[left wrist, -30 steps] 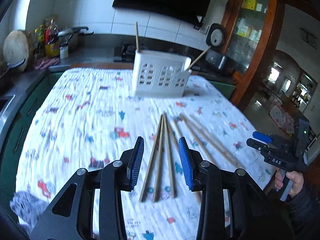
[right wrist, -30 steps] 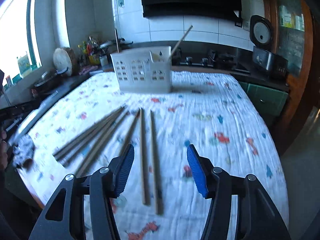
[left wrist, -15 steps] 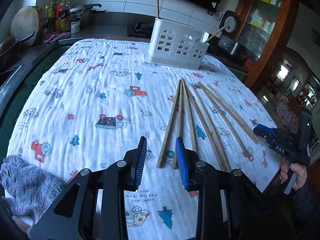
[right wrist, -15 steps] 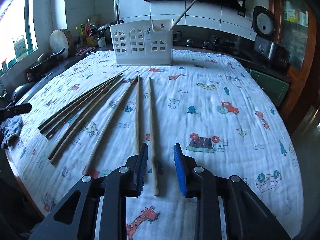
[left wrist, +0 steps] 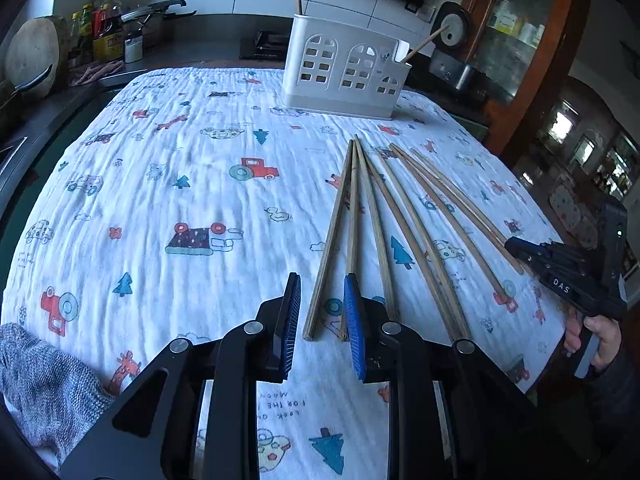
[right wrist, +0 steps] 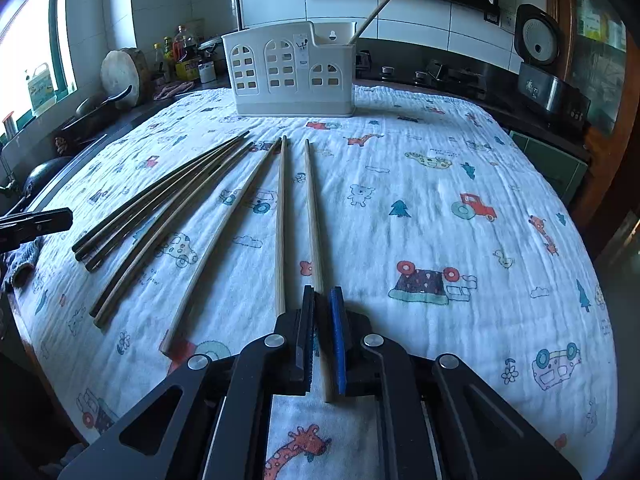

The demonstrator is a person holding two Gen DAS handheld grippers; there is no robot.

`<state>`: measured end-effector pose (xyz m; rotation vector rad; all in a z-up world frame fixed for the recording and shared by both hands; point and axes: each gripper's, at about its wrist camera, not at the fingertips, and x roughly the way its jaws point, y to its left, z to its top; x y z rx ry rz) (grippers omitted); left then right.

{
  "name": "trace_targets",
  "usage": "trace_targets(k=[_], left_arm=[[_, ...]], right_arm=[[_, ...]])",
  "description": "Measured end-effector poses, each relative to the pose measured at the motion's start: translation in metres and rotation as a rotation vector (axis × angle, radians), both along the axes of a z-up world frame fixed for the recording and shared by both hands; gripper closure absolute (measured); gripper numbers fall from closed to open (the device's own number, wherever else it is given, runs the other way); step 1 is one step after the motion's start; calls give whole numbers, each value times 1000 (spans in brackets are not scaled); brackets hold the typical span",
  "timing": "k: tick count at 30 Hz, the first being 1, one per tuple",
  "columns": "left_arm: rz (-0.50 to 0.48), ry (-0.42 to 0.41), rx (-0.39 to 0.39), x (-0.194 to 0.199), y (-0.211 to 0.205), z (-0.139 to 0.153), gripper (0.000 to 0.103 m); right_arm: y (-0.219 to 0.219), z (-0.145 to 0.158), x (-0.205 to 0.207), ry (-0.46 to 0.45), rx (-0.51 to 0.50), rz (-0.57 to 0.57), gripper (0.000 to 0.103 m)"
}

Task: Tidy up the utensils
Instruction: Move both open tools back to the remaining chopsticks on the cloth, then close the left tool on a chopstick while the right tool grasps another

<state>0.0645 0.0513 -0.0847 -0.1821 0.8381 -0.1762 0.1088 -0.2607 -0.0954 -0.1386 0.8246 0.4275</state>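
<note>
Bamboo chopsticks (right wrist: 224, 216) lie fanned across the cartoon-print cloth (right wrist: 440, 184) on the tabletop, their long axes running away from both cameras toward the white utensil holder (right wrist: 290, 76) at the far edge. Right gripper (right wrist: 322, 340), its jaws having just been closing, now sits clamped narrow on the near end of the rightmost chopstick (right wrist: 314, 220), stick pinned between the blue pads, shaft pointing straight ahead along the fingers. Over on the other side, the left gripper (left wrist: 322, 320) has been narrowing too, but a clear gap remains: two chopstick ends (left wrist: 324, 280) sit between the jaws, the right-hand one against the right pad, neither one pinched yet. Both hands are equally near their own sticks. The holder stands dead ahead of each, two sticks already leaning in it, so I'd judge the coming lift is a straight carry forward along the chopsticks' own line
</note>
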Motion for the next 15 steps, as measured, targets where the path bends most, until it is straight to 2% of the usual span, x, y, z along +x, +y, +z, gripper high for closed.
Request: trace_targets(k=[12, 15], left_arm=[[-35, 42, 31, 26, -9, -15, 81], [-36, 55, 41, 30, -11, -20, 85]], right_arm=[[0, -1, 1, 1, -3, -2, 95], [0, -1, 1, 0, -4, -2, 95]])
